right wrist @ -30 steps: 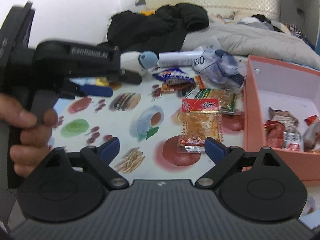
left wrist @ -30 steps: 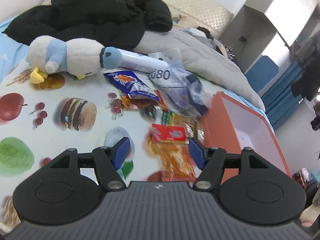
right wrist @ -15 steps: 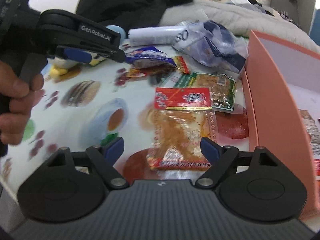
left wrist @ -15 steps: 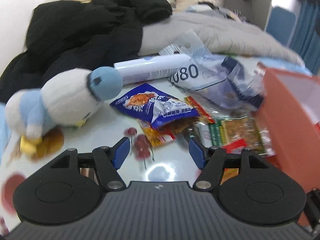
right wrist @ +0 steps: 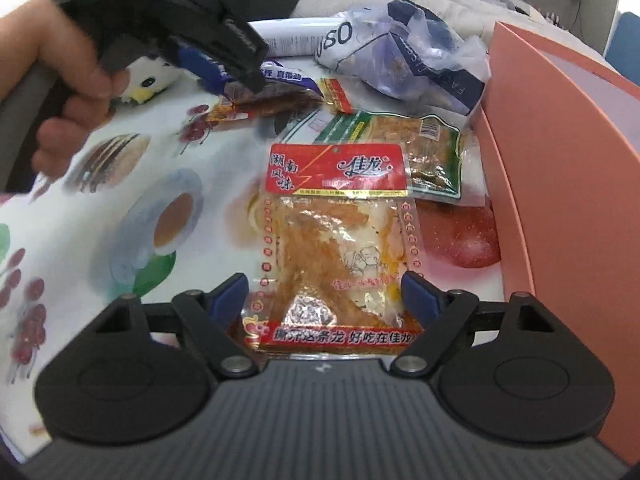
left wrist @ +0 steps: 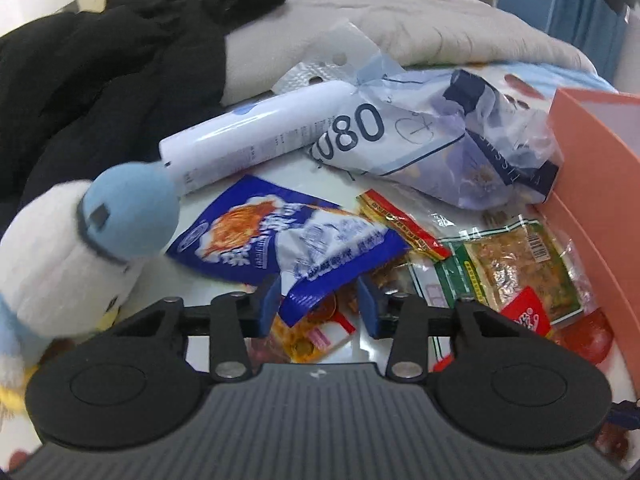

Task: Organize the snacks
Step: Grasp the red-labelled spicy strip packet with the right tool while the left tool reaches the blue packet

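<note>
My left gripper (left wrist: 318, 300) is open, its jaws on either side of the near corner of a blue snack packet (left wrist: 288, 236); this packet also shows in the right wrist view (right wrist: 280, 76). My right gripper (right wrist: 328, 300) is open around the near end of a clear packet with a red label (right wrist: 340, 232). A green-edged packet (right wrist: 416, 152) lies behind it. The orange box (right wrist: 560, 168) stands at the right. A small red-and-yellow packet (left wrist: 400, 224) lies beside the blue one.
A plush penguin (left wrist: 80, 248) lies at the left, touching the blue packet. A white tube (left wrist: 248, 136) and a crumpled plastic bag (left wrist: 440, 144) lie behind the snacks. A black jacket (left wrist: 120, 60) and grey bedding (left wrist: 400, 28) are at the back.
My left gripper moved forward to the blue packet and narrowed around its corner. My right gripper moved forward until the red-label packet lay between its jaws.
</note>
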Tool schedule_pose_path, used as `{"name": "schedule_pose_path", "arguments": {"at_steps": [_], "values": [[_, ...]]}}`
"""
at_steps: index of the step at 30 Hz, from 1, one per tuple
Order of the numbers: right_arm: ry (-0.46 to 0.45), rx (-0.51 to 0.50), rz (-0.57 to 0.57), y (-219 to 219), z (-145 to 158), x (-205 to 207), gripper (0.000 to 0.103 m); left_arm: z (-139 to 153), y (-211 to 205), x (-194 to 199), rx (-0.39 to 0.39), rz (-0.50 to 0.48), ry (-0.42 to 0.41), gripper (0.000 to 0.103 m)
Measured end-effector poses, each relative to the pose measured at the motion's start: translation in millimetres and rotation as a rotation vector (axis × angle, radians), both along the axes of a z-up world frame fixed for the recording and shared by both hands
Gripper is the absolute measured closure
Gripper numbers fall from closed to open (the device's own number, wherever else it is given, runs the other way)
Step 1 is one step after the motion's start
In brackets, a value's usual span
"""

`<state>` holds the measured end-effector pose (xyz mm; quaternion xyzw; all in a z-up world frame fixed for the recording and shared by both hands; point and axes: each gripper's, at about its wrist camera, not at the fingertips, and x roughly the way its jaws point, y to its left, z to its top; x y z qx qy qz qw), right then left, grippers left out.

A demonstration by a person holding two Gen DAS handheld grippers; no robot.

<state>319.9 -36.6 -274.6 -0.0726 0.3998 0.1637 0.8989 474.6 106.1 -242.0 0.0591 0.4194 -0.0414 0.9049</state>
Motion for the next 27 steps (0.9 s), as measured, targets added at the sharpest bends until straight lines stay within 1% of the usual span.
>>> {"name": "schedule_pose_path", "arguments": {"at_steps": [1, 4, 6, 8, 9, 10, 12, 13, 15, 18, 21, 24, 27], "values": [[-0.006, -0.003, 0.007, 0, 0, 0, 0.02, -3, -1, 3, 0.004, -0.006, 0.005, 0.068], [0.003, -0.002, 0.023, 3, 2, 4, 0.031, -12, -2, 11, 0.012, -0.032, 0.034, 0.082], [0.018, 0.006, 0.028, 6, 4, 7, 0.044, -13, 1, 11, 0.006, -0.033, 0.026, 0.083], [0.016, -0.013, 0.046, 11, 5, 7, 0.05, -11, 4, 9, -0.011, -0.031, 0.024, 0.085], [0.02, -0.016, 0.046, 13, 5, 7, 0.055, -10, 6, 7, -0.018, -0.031, 0.021, 0.086], [0.027, -0.013, 0.047, 14, 6, 7, 0.057, -7, 7, 4, -0.027, -0.032, 0.016, 0.087], [0.032, -0.016, 0.046, 15, 8, 8, 0.065, 0, 9, -1, -0.039, -0.034, 0.006, 0.088], [0.029, -0.027, 0.047, 15, 8, 9, 0.067, 4, 9, -5, -0.043, -0.035, 0.003, 0.088], [0.027, -0.041, 0.054, 14, 12, 9, 0.075, 12, 9, -14, -0.053, -0.039, -0.005, 0.088], [0.023, -0.057, 0.044, 10, 18, 6, 0.078, 23, 9, -31, -0.071, -0.037, -0.012, 0.089], [0.031, -0.04, 0.029, 5, 23, -1, 0.079, 34, 4, -54, -0.076, -0.043, -0.025, 0.089], [0.021, -0.043, 0.038, 2, 29, -12, 0.079, 44, -1, -78, -0.103, -0.039, -0.017, 0.089], [0.016, -0.038, 0.04, -3, 35, -25, 0.079, 54, -11, -107, -0.104, -0.049, -0.027, 0.089]]}}
